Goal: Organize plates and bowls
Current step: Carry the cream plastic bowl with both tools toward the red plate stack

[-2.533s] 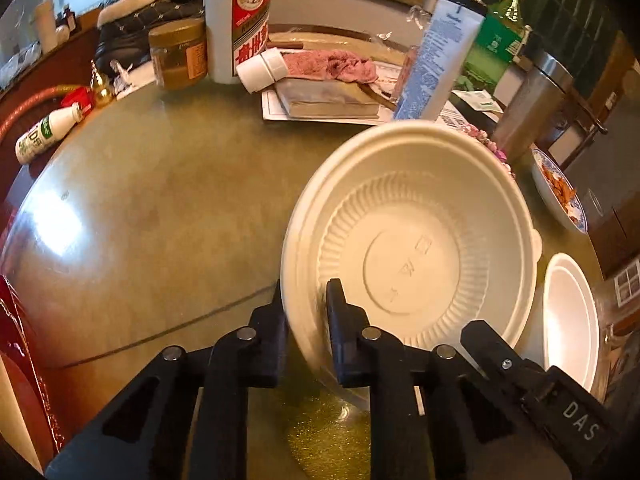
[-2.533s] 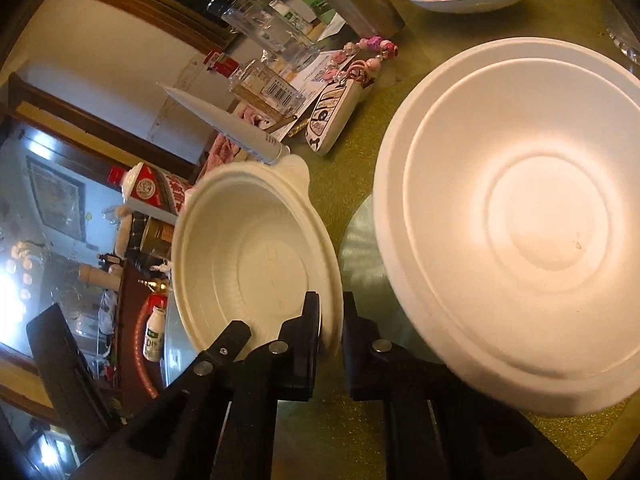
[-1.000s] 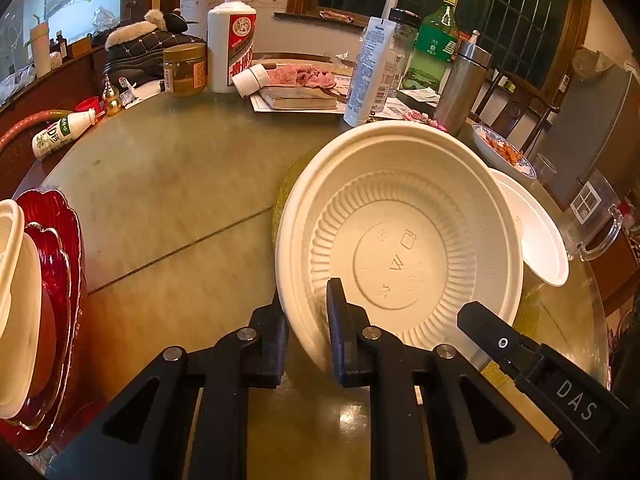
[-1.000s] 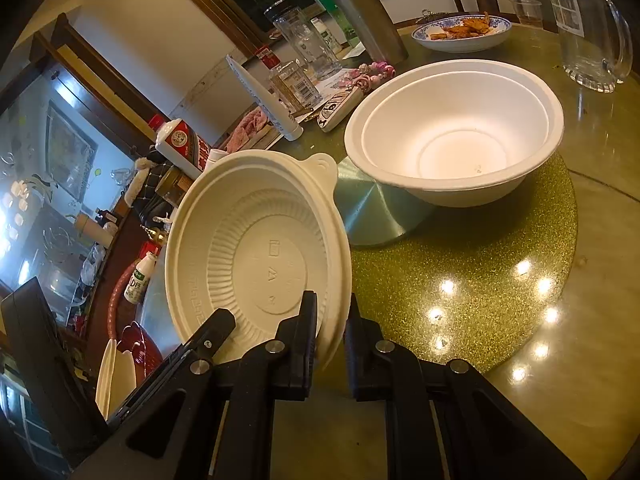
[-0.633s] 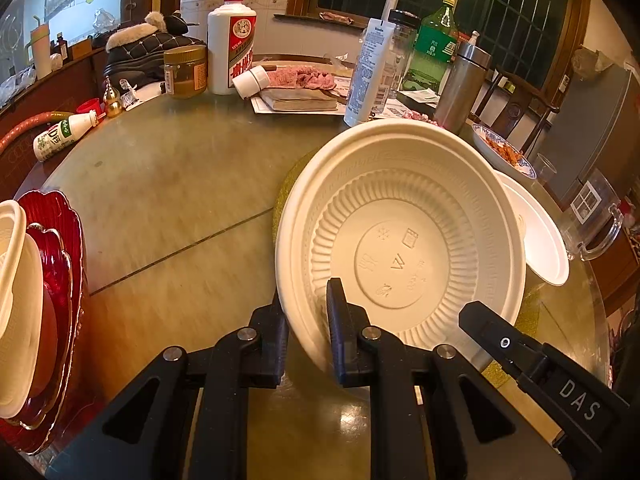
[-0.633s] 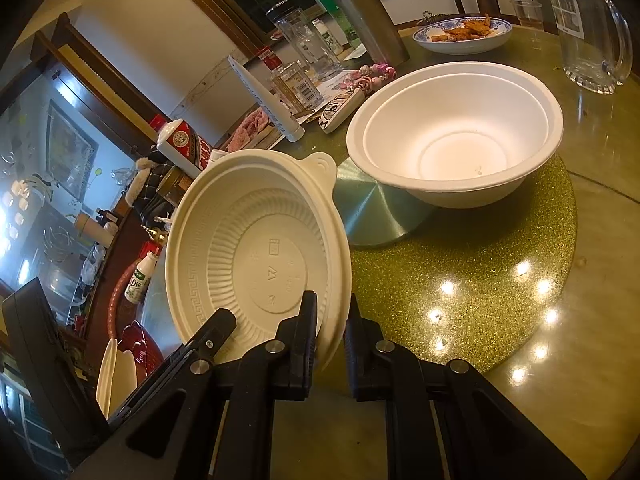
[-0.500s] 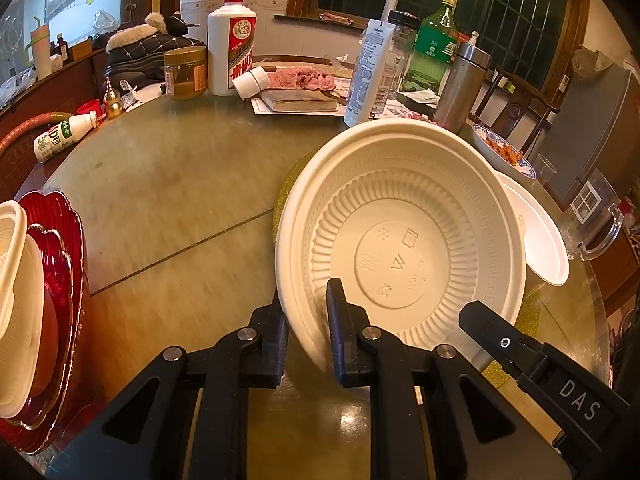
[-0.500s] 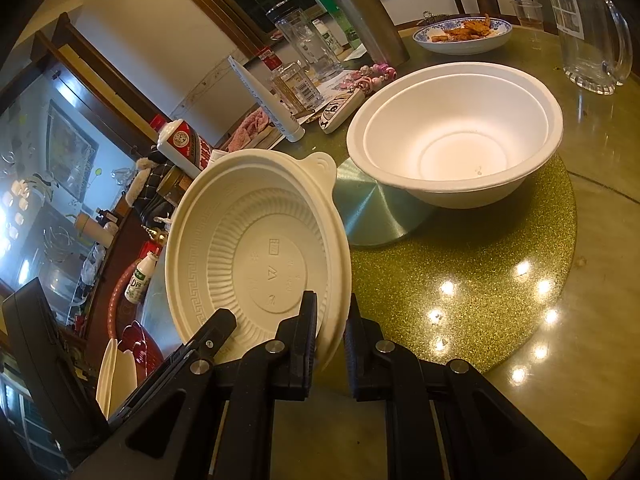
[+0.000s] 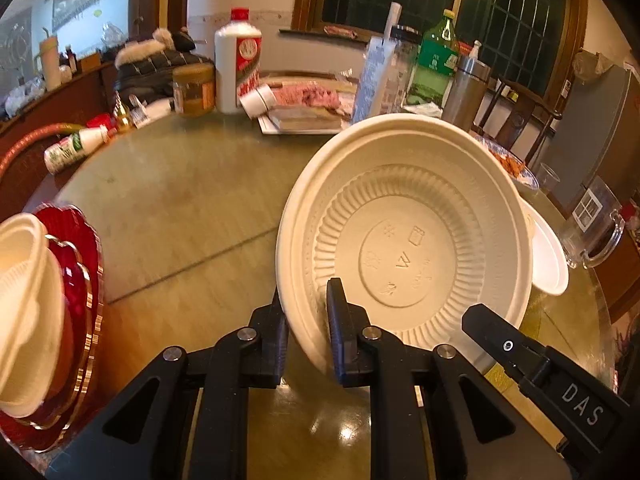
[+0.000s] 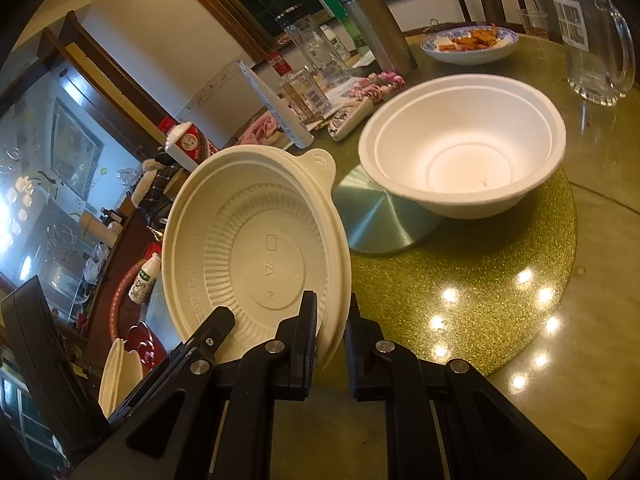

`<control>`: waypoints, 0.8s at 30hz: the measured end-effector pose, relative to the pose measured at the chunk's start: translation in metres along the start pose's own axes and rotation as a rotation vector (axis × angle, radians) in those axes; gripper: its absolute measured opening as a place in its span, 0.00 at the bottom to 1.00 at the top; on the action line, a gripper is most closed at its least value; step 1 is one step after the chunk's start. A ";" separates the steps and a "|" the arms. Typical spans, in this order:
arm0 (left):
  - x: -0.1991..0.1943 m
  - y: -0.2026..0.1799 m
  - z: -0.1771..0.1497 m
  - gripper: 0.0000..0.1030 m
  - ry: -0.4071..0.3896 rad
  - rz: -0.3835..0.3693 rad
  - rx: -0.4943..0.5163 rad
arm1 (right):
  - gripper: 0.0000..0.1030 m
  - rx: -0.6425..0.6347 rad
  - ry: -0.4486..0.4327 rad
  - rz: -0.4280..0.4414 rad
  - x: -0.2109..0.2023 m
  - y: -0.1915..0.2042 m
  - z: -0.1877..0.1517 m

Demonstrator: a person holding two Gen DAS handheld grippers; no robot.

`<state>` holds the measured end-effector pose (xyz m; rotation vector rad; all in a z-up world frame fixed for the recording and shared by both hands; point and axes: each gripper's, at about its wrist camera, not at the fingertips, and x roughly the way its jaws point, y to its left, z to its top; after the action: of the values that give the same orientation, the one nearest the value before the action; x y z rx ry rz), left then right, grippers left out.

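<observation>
A cream ribbed plastic bowl (image 9: 404,240) is held tilted above the round table, its inside facing both cameras; it also shows in the right wrist view (image 10: 256,256). My left gripper (image 9: 306,312) is shut on its near rim. My right gripper (image 10: 331,320) is shut on the rim beside it. A white foam bowl (image 10: 464,144) stands upright on the gold glitter turntable (image 10: 480,280); its edge shows behind the held bowl (image 9: 550,256). A stack of cream bowls on red scalloped plates (image 9: 44,312) stands at the table's left edge.
The far side of the table is crowded: a white liquor bottle (image 9: 238,60), a jar (image 9: 194,88), a green bottle (image 9: 434,64), a steel flask (image 10: 372,24), a dish of food (image 10: 470,44) and a glass pitcher (image 10: 592,36). A small bottle (image 9: 74,150) lies at far left.
The held bowl has lifted off the turntable and shifted slightly left toward the red plate stack; both grippers stay shut on its rim. The white foam bowl has stayed put.
</observation>
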<state>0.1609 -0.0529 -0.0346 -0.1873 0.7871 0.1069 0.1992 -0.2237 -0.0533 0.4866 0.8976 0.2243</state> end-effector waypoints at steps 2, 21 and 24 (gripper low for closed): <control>-0.007 0.001 0.002 0.15 -0.014 0.007 -0.001 | 0.12 -0.005 -0.010 0.006 -0.006 0.003 0.001; -0.057 0.033 -0.004 0.16 -0.060 0.007 -0.016 | 0.12 -0.067 -0.030 0.054 -0.040 0.042 -0.021; -0.062 0.038 -0.005 0.16 -0.068 0.005 -0.020 | 0.12 -0.074 -0.032 0.058 -0.044 0.047 -0.025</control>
<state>0.1080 -0.0180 0.0010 -0.1995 0.7194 0.1249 0.1537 -0.1915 -0.0127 0.4467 0.8415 0.3009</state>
